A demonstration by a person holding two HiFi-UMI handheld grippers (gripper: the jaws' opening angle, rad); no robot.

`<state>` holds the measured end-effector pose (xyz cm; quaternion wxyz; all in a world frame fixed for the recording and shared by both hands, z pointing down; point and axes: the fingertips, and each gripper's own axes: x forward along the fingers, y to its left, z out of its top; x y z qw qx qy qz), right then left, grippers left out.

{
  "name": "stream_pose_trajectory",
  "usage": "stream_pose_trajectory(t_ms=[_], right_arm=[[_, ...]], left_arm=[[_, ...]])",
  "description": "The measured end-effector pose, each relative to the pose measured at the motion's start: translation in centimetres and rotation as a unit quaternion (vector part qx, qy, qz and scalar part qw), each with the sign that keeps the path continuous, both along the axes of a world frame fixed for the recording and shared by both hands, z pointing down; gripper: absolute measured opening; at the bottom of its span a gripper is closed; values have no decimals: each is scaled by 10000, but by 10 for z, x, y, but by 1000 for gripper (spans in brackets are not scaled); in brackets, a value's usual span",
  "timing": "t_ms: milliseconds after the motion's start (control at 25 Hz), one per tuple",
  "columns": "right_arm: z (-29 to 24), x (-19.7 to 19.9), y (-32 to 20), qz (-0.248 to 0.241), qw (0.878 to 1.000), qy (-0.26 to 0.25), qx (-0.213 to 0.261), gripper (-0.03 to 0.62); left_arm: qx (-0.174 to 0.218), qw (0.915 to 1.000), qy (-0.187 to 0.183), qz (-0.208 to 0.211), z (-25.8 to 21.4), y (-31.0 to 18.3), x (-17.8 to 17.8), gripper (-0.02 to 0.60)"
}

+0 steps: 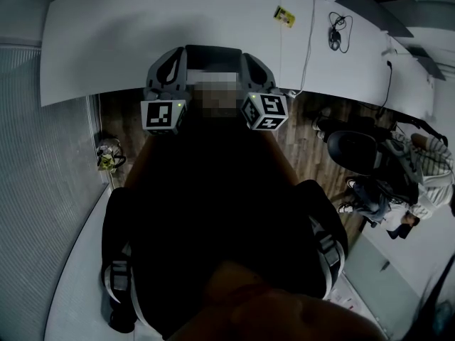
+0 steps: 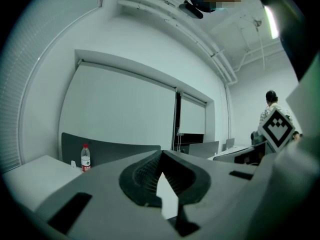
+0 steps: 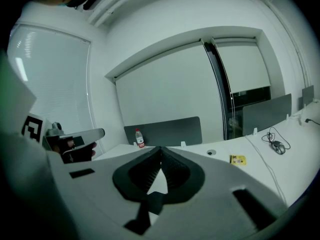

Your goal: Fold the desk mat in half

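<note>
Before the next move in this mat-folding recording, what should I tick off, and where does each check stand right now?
1. Left gripper free of anything: ok. Its jaws are together with nothing between them.
2. Right gripper free of anything: ok. Same state.
3. Desk mat located: cannot tell. The head view shows a dark mass below both grippers, which I cannot identify. No mat shows on the visible white desk.
4. Desk free of clutter: not ok. A bottle, a yellow card and a mouse lie on it.
5. Bystander apart: ok. The seated person is well off to the right.
</note>
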<state>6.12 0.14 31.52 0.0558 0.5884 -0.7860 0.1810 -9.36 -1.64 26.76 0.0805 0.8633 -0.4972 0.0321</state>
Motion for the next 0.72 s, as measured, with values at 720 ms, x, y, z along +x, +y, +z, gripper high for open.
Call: stream_pose_trajectory(t_ms=[720], right_arm=[[14, 21, -14, 95, 9998, 161, -5, 0]], left_arm=[[128, 9998, -13, 128, 20, -11, 15, 5]])
